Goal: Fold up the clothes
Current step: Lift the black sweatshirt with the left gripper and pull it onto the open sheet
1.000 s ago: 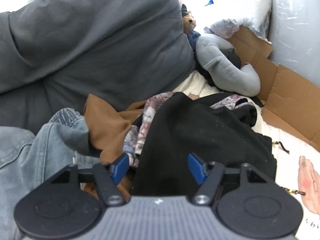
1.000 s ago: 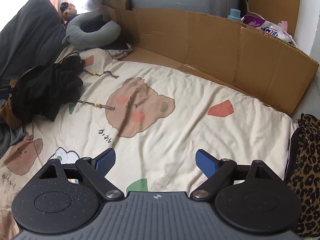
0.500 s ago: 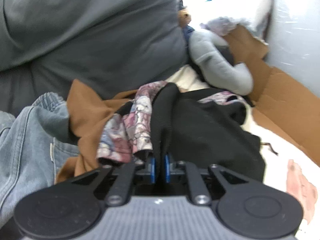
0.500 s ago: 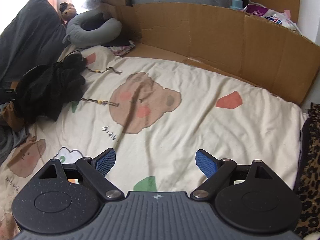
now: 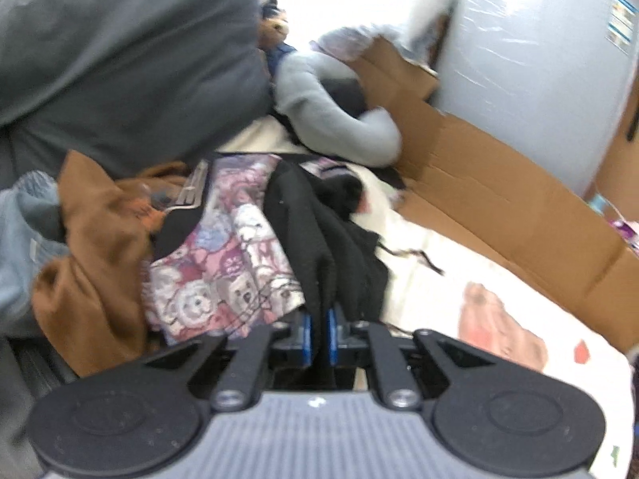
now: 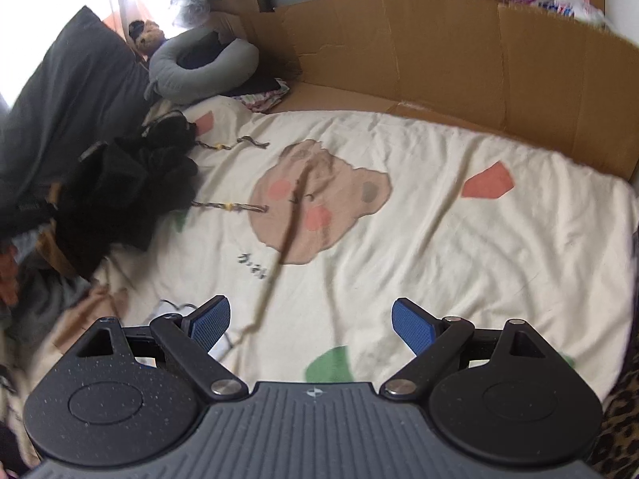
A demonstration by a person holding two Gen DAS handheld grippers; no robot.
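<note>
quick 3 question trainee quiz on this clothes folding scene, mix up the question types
1. True or false: the left tongs are shut on the black garment.
2. Which garment lies directly beside the black one in the left wrist view? A) bear-print cloth B) a yellow raincoat C) a white towel
3. Fill in: the right tongs hang over the cream bedsheet with jaws ____.

Key: 1 true; 2 A; 3 open

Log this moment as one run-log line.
step: lifting garment from pile | left claw: just closed, shut on black garment | right claw: open, empty, above bear-print bedsheet | folding: not begun
</note>
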